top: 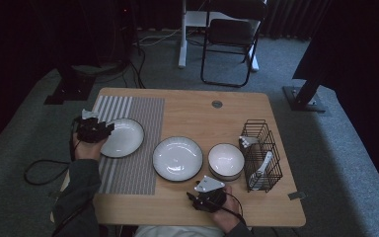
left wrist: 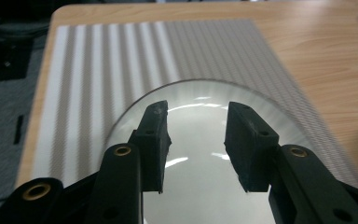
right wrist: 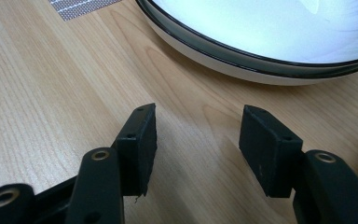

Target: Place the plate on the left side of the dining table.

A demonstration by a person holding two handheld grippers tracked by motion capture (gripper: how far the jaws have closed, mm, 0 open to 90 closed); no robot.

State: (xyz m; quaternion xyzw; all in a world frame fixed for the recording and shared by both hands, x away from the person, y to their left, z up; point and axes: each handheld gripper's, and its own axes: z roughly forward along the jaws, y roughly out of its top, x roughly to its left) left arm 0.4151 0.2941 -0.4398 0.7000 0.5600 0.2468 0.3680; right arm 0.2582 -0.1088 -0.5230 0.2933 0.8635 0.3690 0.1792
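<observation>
The left tool (top: 94,130) hovers over the near rim of the white plate (top: 123,137) lying on the striped placemat (top: 138,148), jaws wide and empty. The right tool (top: 207,195) rests low above the worktop (top: 187,207), also wide and empty, just short of the black-rimmed plate (top: 177,158).

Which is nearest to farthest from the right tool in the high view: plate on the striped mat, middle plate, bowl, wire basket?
From the right tool:
1. Bowl, just beyond it.
2. Middle plate, beyond, to its left; close to the bowl's rank.
3. Wire basket, to the right.
4. Plate on the striped mat, far left.
</observation>
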